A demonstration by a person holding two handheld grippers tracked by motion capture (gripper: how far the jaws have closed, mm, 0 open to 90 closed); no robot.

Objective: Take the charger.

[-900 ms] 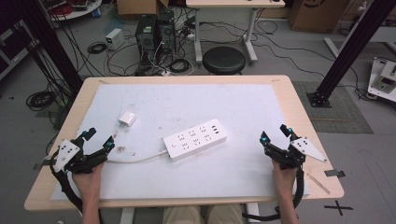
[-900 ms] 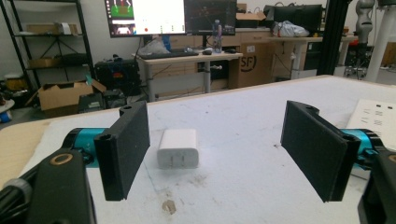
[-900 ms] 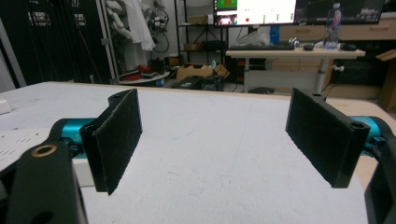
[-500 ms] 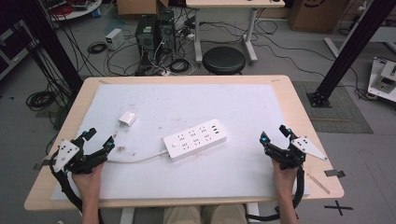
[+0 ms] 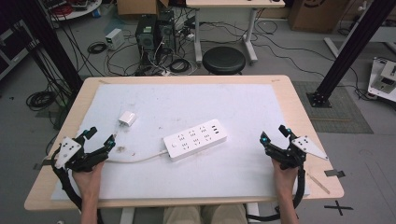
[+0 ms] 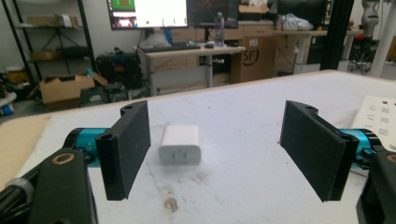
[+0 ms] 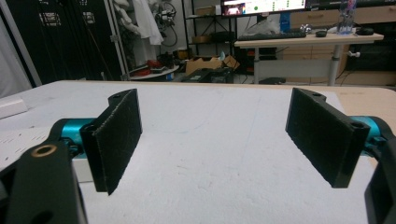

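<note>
A white power strip (image 5: 196,140) lies near the middle of the white mat, its cord (image 5: 135,158) running left toward my left gripper (image 5: 100,140). A small white charger (image 5: 127,118) rests beyond that gripper; in the left gripper view the charger (image 6: 180,144) lies flat on the mat ahead of the wide-apart jaws, nearer the left one. My left gripper (image 6: 217,149) is open with nothing between its pads. At the mat's right edge my right gripper (image 5: 274,135) is open too; in the right gripper view bare mat lies between the jaws of my right gripper (image 7: 224,140).
The wooden table (image 5: 299,112) frames the white mat. Behind it stand a black stool (image 5: 224,59), computer towers (image 5: 154,35) and tangled floor cables. A dark frame post (image 5: 348,51) rises at the right. The power strip's end (image 6: 378,116) shows at the right of the left gripper view.
</note>
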